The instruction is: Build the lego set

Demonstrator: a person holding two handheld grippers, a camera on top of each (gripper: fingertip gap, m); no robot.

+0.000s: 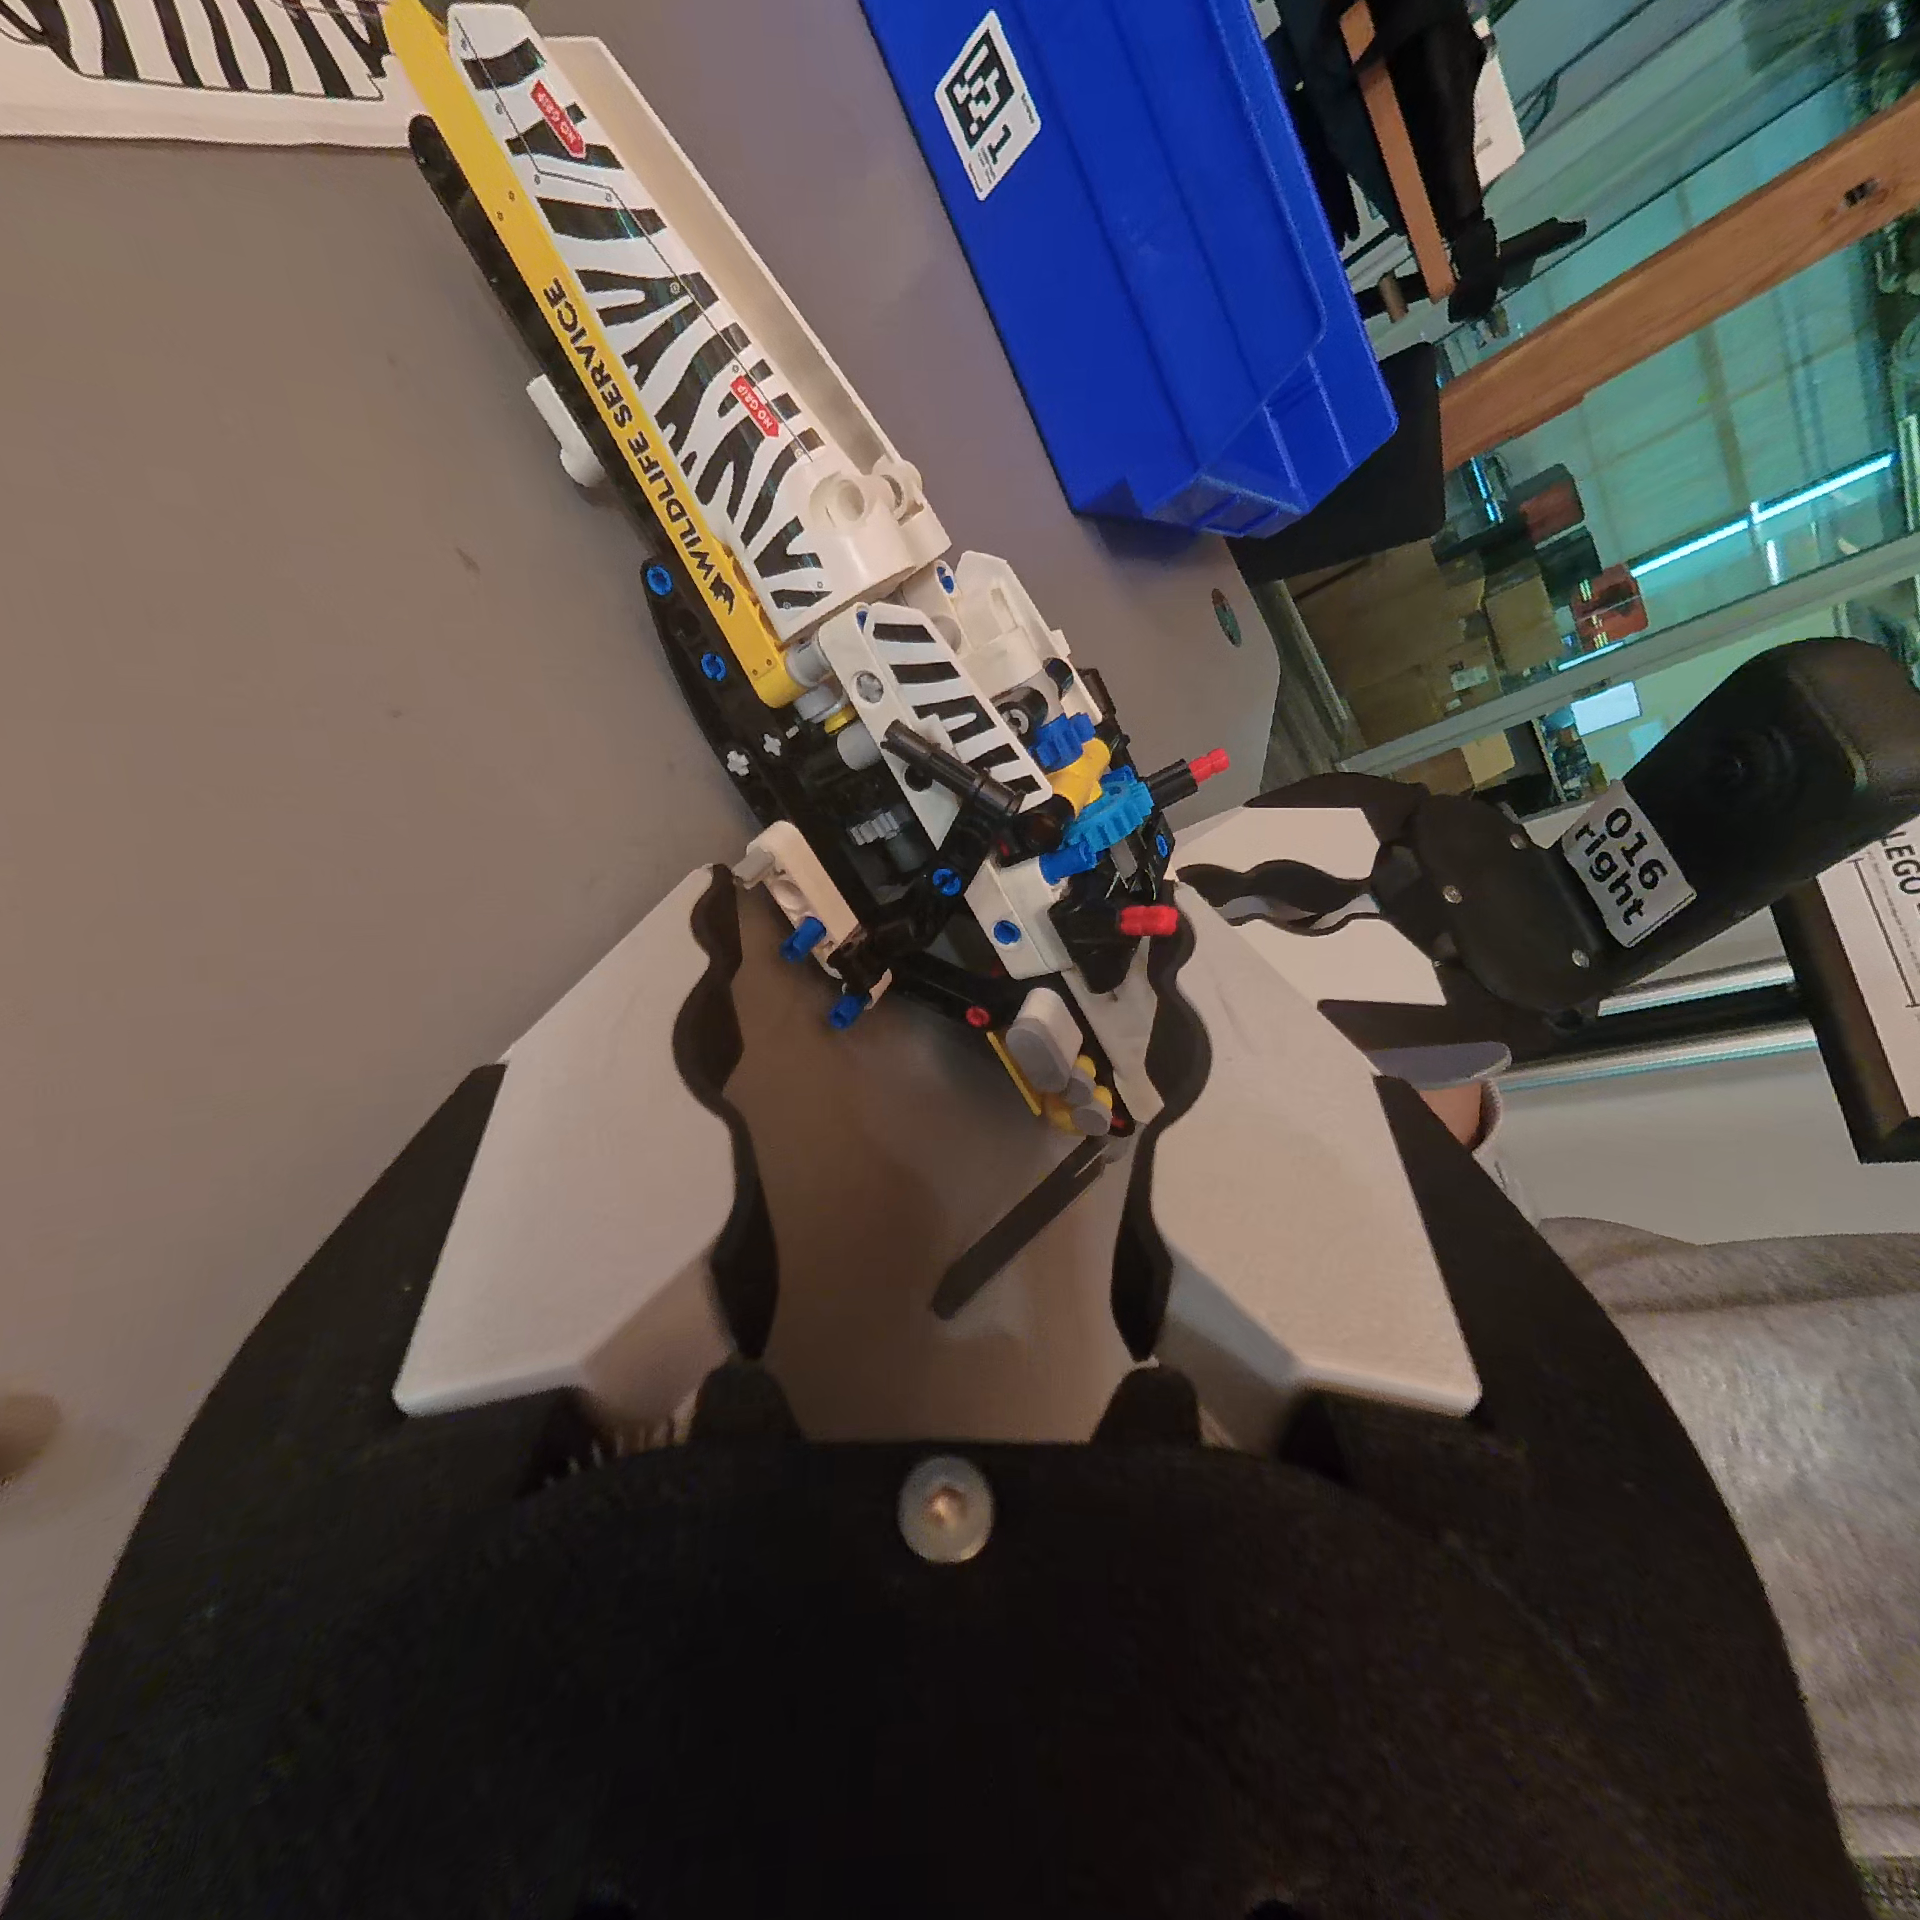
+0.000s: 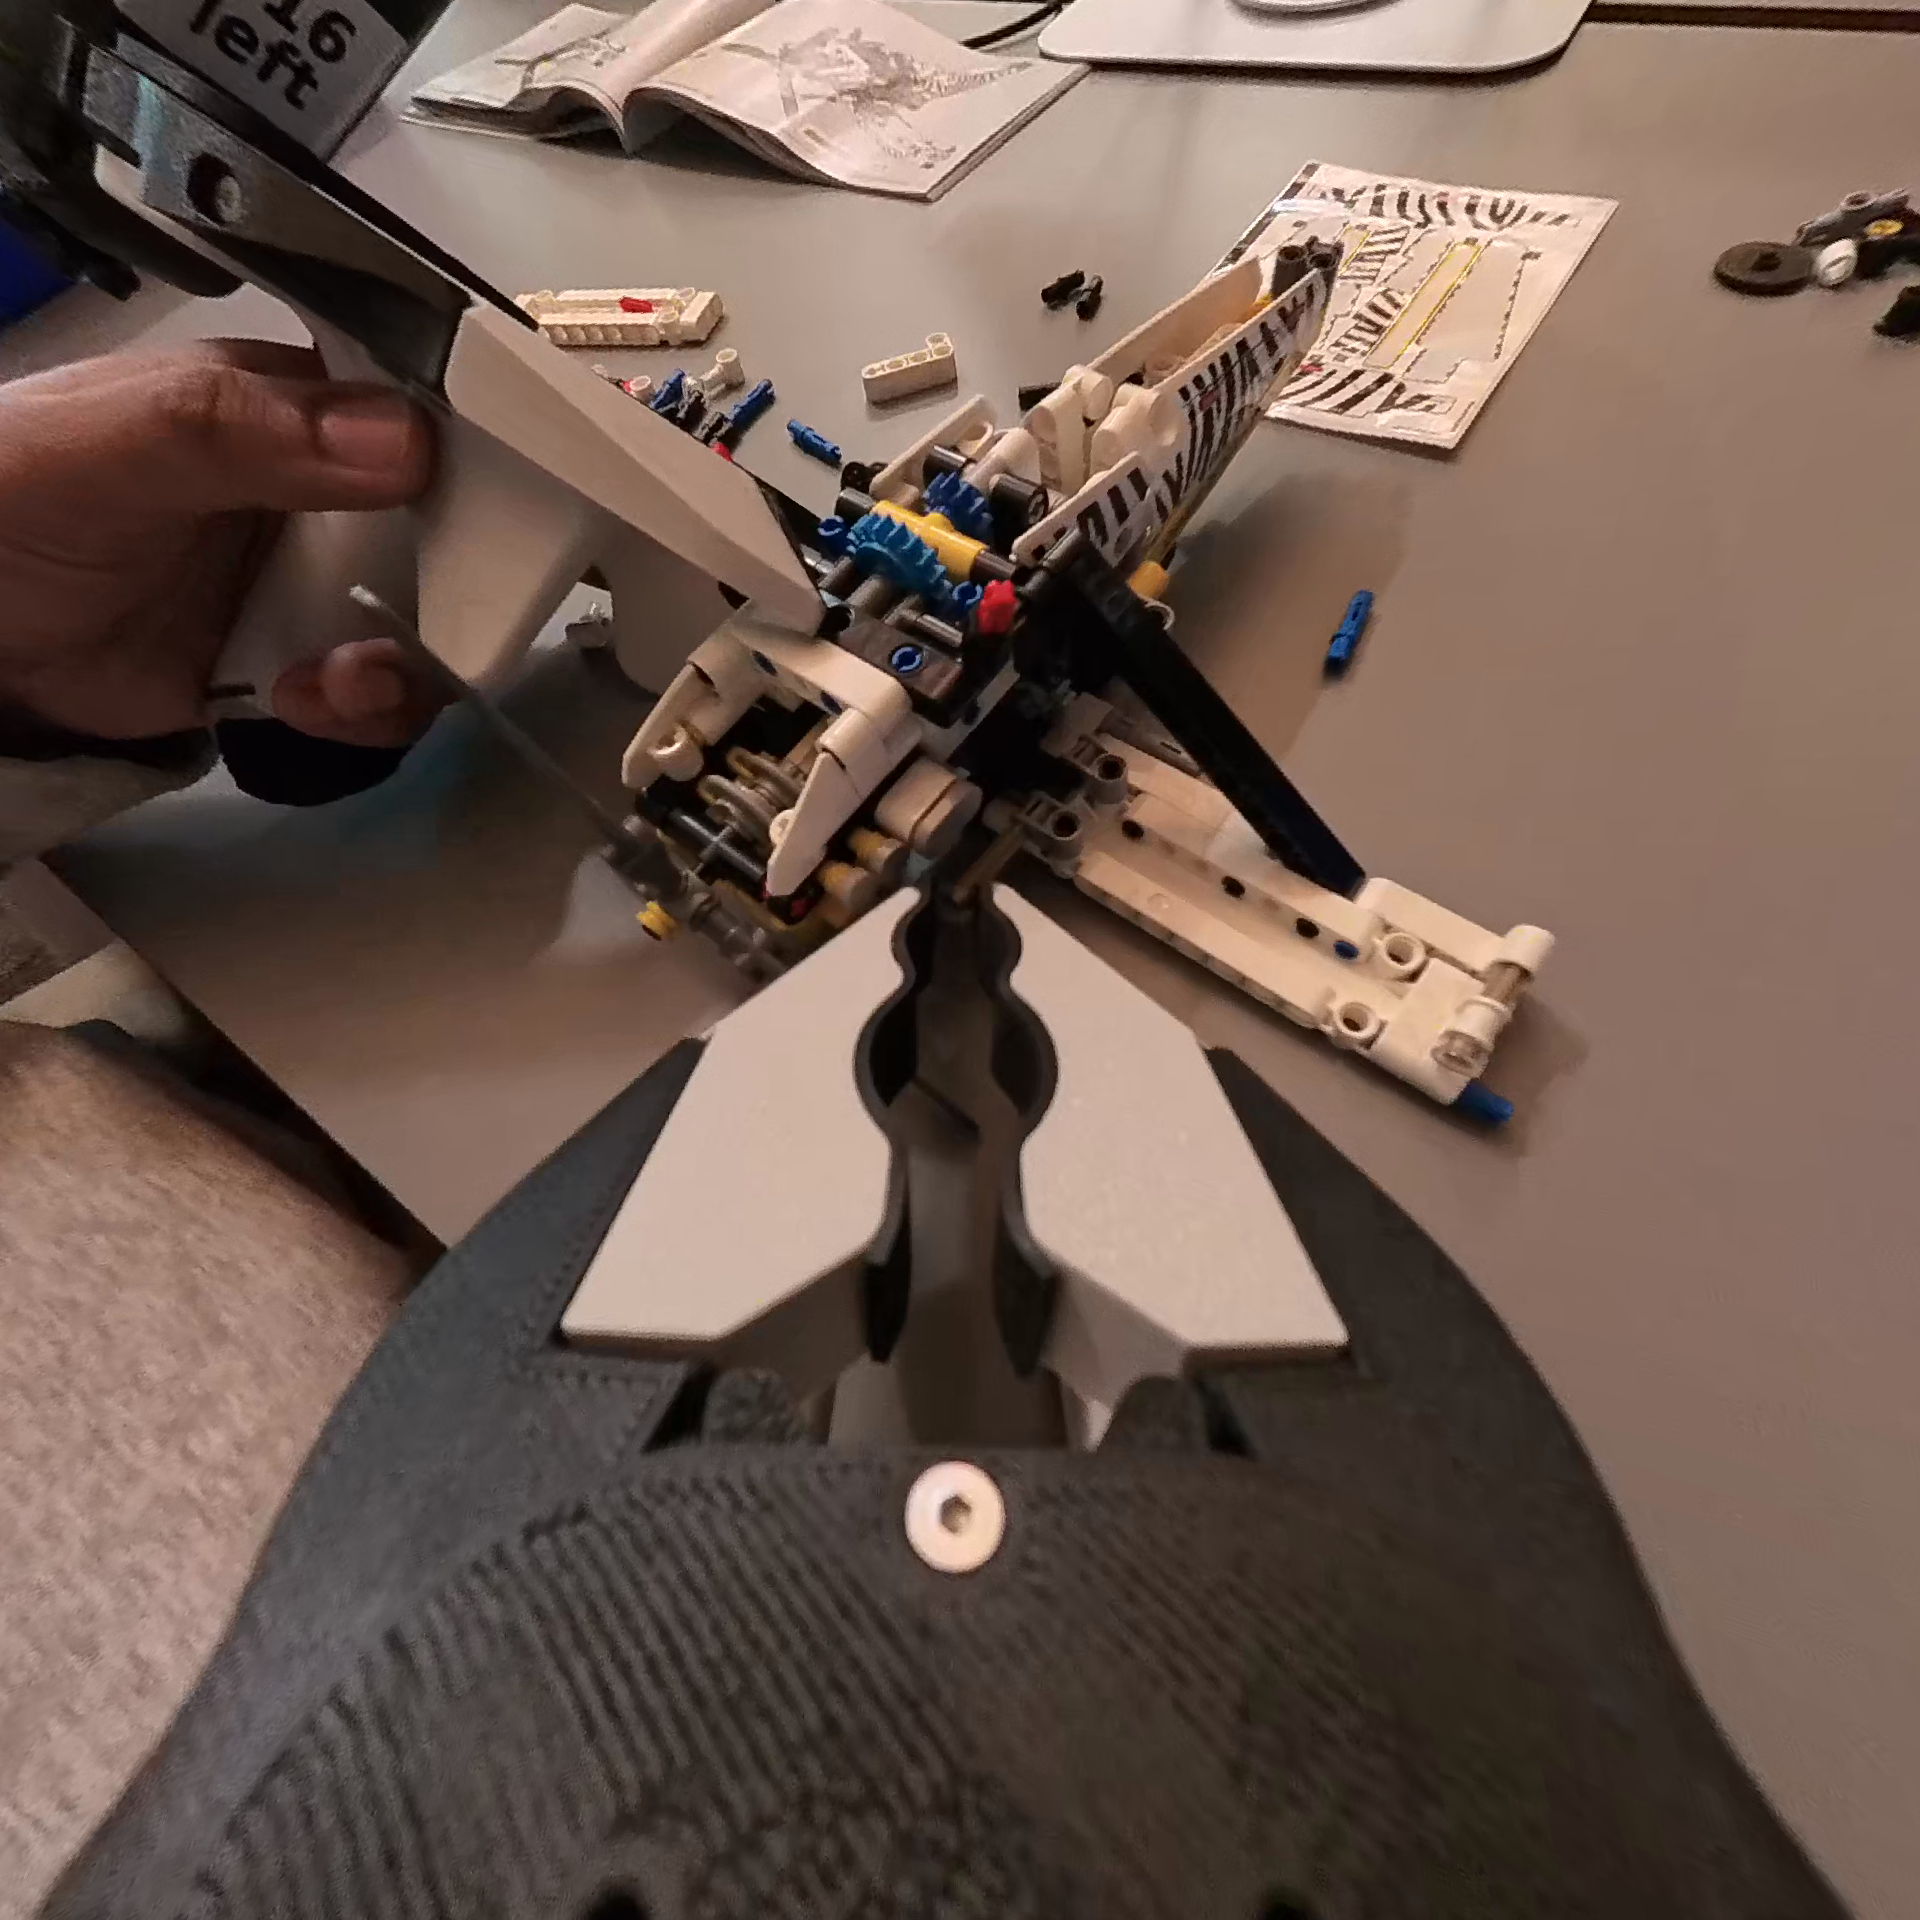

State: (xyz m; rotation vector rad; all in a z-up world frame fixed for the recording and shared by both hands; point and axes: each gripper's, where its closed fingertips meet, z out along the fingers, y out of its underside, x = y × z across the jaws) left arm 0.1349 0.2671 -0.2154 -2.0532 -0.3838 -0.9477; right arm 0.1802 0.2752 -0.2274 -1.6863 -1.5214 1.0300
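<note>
We are midway: the model (image 2: 935, 665) lies mid-table, body built, loose pins (image 2: 727, 400) far behind unfitted; our left gripper (image 1: 961, 935) clamps its front, the right gripper (image 2: 961, 904) pinches a thin axle.

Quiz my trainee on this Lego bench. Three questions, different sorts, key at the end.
1. True or false: the instruction booklet lies open.
2. What does the left gripper clamp? A) the zebra-striped model B) a blue bin C) a sticker sheet
3. Fill in: the gear on top of the model is ____ in colour.

Key: 1 true; 2 A; 3 blue.
</note>
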